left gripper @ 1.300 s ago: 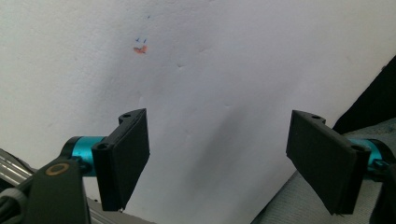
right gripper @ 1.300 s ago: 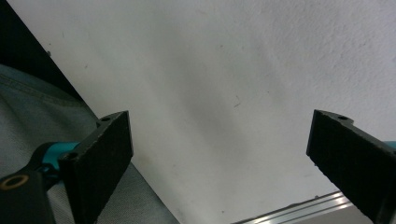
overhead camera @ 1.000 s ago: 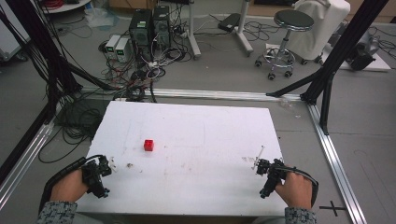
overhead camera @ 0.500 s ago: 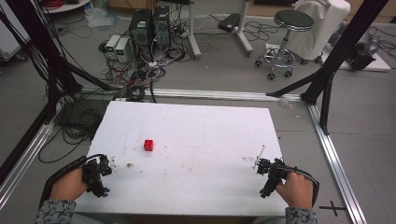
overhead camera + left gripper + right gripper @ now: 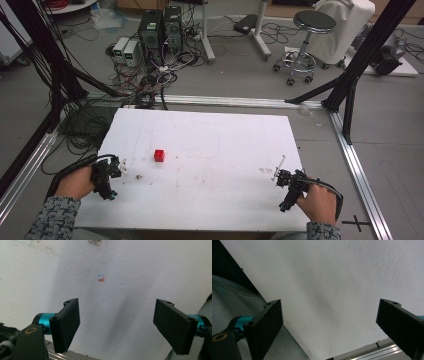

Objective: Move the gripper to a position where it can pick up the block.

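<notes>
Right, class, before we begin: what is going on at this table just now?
A person sits at a white table with a two-jaw gripper in each hand. The left gripper rests near the table's left edge, the right gripper near its right edge. Both have their jaws wide apart and hold nothing. A small red cube sits alone on the table, left of the middle, apart from both grippers and closer to the left one. Nothing is being handled yet.

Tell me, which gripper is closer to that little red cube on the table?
The left. The left gripper sits near the table's front left corner, a short way from the red cube. The right gripper is at the front right corner, far across the white table.
</notes>
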`<state>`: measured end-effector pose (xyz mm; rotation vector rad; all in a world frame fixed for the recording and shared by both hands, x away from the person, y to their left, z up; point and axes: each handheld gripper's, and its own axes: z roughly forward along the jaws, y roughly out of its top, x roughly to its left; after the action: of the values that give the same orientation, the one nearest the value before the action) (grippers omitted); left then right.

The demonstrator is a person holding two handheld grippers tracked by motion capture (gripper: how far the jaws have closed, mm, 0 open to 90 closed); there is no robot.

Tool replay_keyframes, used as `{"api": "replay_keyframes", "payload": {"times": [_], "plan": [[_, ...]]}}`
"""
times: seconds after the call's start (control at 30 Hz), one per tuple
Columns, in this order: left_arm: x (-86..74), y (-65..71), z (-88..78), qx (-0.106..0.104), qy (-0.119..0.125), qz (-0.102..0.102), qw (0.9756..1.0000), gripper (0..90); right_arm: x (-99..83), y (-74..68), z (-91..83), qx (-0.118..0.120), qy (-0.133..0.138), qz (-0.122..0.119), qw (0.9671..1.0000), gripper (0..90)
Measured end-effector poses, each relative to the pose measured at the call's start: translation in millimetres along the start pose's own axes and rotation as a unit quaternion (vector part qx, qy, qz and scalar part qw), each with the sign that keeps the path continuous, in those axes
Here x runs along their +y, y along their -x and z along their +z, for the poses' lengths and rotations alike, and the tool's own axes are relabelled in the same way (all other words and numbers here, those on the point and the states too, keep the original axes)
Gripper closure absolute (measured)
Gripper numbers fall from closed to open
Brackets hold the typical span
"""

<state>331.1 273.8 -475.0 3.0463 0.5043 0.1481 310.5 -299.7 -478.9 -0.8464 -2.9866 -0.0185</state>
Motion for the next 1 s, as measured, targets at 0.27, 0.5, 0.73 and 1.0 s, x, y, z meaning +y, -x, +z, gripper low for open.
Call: {"api": "replay_keyframes", "payload": {"times": [0.27, 0.5, 0.73, 1.0], "plan": [[14.2, -16.9, -6.6, -0.004, 0.002, 0.031, 0.9995, 21.7, -2.8, 1.3, 1.0, 0.003, 0.003, 0.001, 1.0, 6.4], [27.6, -30.2, -8.3, -0.01, 0.001, 0.056, 0.9984, 21.7, -4.7, 0.2, -0.5, 0.003, 0.003, 0.005, 1.0, 6.4], [38.9, -41.1, -7.1, -0.017, 0.001, 0.065, 0.9977, 21.7, -8.0, 1.6, -1.4, 0.004, 0.006, 0.006, 1.0, 6.3], [57.0, -53.9, -13.3, -0.012, -0.002, 0.079, 0.9968, 21.7, -8.1, 1.3, -1.4, 0.005, 0.005, 0.007, 0.9999, 6.4]]}}
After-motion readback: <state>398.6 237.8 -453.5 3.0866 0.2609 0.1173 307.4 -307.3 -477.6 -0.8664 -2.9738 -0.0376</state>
